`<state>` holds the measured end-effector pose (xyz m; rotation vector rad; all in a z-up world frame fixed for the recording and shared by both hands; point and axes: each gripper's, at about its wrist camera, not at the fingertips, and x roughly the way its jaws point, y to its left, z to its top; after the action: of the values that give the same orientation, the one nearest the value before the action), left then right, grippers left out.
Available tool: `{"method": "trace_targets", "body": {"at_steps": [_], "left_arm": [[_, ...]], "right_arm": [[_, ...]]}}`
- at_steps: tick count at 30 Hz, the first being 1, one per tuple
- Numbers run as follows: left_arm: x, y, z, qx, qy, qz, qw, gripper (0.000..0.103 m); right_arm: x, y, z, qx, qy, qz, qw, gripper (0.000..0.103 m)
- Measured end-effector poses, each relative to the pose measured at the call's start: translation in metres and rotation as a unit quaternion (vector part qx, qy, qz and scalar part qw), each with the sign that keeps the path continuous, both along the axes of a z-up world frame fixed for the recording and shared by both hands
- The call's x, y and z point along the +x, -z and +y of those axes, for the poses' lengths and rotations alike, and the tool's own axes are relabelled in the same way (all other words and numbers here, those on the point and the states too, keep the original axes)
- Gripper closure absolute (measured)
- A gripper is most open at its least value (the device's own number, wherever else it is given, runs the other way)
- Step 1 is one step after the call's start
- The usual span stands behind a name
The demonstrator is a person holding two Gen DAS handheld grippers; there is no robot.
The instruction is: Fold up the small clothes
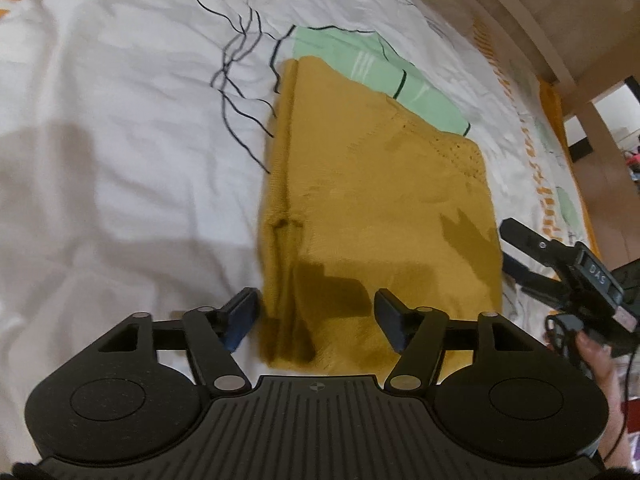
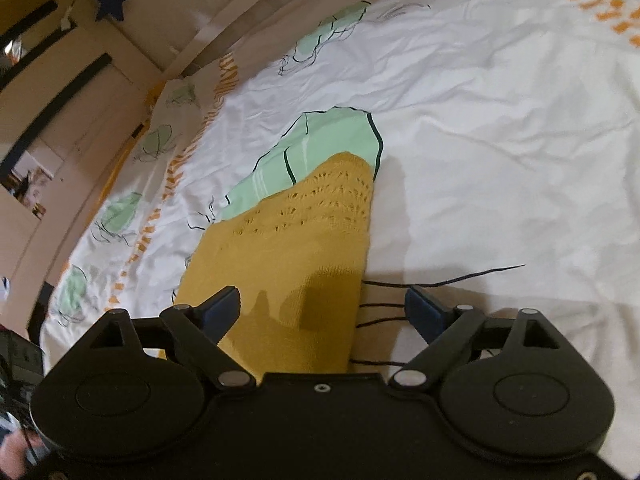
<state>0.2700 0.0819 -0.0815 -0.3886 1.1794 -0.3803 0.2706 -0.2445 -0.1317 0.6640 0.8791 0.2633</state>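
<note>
Evidently soft, light and limp, the mustard knit garment [image 1: 372, 200], lying partly folded on the bed sheet [image 1: 120, 120], is best pinched at a near hem corner, both grippers' fingers [image 1: 242, 314] being spread and empty.

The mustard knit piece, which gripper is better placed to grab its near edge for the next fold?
Probably the left gripper: its open fingers straddle the mustard knit piece at its near left corner. The right gripper, also open, hangs over the opposite edge.
</note>
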Motion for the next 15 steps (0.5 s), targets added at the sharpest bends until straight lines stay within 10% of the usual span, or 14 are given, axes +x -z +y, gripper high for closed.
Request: {"method": "trace_targets", "body": {"at_steps": [15], "left_arm": [[0.024,0.014,-0.021,-0.053,0.004,0.008,0.9985,0.029]], "right_arm": [[0.038,0.021,0.009,0.062,-0.03,-0.029,0.997,0.0]]}}
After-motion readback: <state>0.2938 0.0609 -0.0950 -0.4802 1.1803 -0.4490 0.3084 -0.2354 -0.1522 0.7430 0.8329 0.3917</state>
